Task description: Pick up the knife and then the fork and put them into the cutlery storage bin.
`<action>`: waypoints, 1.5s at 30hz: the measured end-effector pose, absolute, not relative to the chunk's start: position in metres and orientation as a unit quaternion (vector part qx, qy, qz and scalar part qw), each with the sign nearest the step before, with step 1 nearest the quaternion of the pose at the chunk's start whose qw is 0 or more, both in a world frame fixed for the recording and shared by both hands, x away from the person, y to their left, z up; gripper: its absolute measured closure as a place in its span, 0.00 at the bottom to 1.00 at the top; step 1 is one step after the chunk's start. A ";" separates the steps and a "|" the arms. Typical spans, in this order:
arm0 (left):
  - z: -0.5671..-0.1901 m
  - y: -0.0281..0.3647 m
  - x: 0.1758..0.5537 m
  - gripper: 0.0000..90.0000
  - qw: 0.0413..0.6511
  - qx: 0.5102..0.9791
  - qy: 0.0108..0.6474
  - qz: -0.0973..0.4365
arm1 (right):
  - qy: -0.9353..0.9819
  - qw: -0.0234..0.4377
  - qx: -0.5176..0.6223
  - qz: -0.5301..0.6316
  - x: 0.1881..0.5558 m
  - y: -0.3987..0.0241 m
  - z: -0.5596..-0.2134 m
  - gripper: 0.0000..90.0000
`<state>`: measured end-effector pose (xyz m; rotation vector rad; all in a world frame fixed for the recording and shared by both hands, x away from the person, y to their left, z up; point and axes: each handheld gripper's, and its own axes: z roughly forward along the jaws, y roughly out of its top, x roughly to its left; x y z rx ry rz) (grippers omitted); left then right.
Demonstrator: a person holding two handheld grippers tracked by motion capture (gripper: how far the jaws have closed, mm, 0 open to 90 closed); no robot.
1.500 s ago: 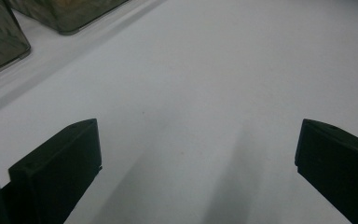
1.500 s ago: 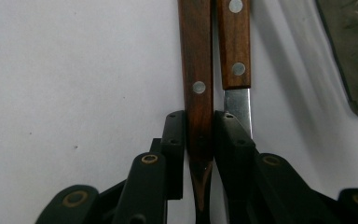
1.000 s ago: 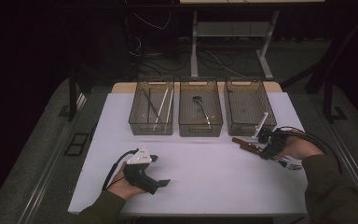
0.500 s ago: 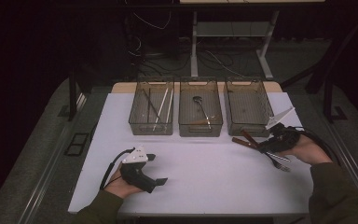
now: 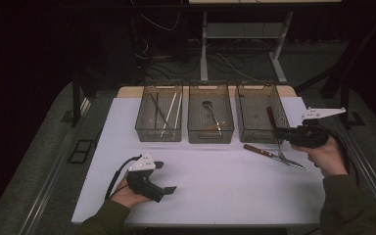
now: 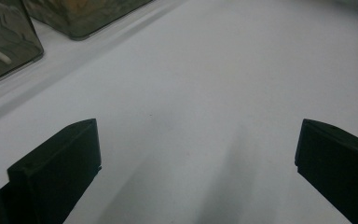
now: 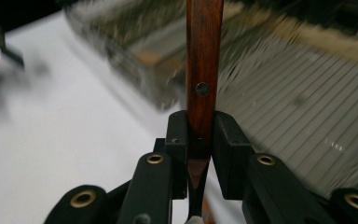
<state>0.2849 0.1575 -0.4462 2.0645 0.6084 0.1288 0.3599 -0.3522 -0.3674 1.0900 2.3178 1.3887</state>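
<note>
Since the earlier frames the right gripper [image 5: 280, 131] has risen from the white table [image 5: 215, 186] and swung toward the right bin [image 5: 261, 117], carrying a wooden-handled utensil [image 7: 204, 70] that was down by the table's right edge a second ago; the left gripper [image 5: 164, 178] has kept its place. In the right gripper view the jaws are clamped on the brown handle, which stands upright between the pads with a dark rivet showing just above them and a dark metal shank below. In the high view the handle [image 5: 271, 117] lies against the right bin's near right side, the metal end hanging toward the table. A second wooden-handled knife [image 5: 273, 155] lies on the table just in front of the right bin. No writing or label is legible on any bin or tool. Three clear plastic bins stand in a row: the left bin [image 5: 159, 117], well apart from the right bin, holds several long thin sticks, pale and dark; the middle bin [image 5: 210, 117], just beside the right bin, holds a dark ladle-like spoon. The left gripper rests low on the table, far from the right bin, its jaws standing wide apart with only bare table between them.
</note>
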 end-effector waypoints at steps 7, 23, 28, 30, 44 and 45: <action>-0.446 0.156 0.285 0.00 0.472 0.844 0.247 0.054 | 0.744 0.166 0.404 0.506 0.370 -0.357 -0.340 0.86; -0.445 0.157 0.285 0.00 0.481 0.839 0.249 0.054 | 0.707 0.233 0.470 0.474 0.435 -0.346 -0.336 0.86; -0.445 0.157 0.285 0.00 0.481 0.839 0.249 0.054 | 0.717 0.231 0.483 0.447 0.445 -0.343 -0.354 0.86; -0.445 0.157 0.285 0.00 0.481 0.839 0.248 0.053 | 0.721 0.227 0.487 0.437 0.448 -0.342 -0.360 0.86; -0.445 0.155 0.285 0.00 0.482 0.839 0.247 0.055 | 0.739 0.199 0.504 0.400 0.448 -0.347 -0.389 0.84; -0.445 0.155 0.285 0.00 0.482 0.839 0.246 0.055 | 0.741 0.202 0.502 0.396 0.448 -0.346 -0.389 0.80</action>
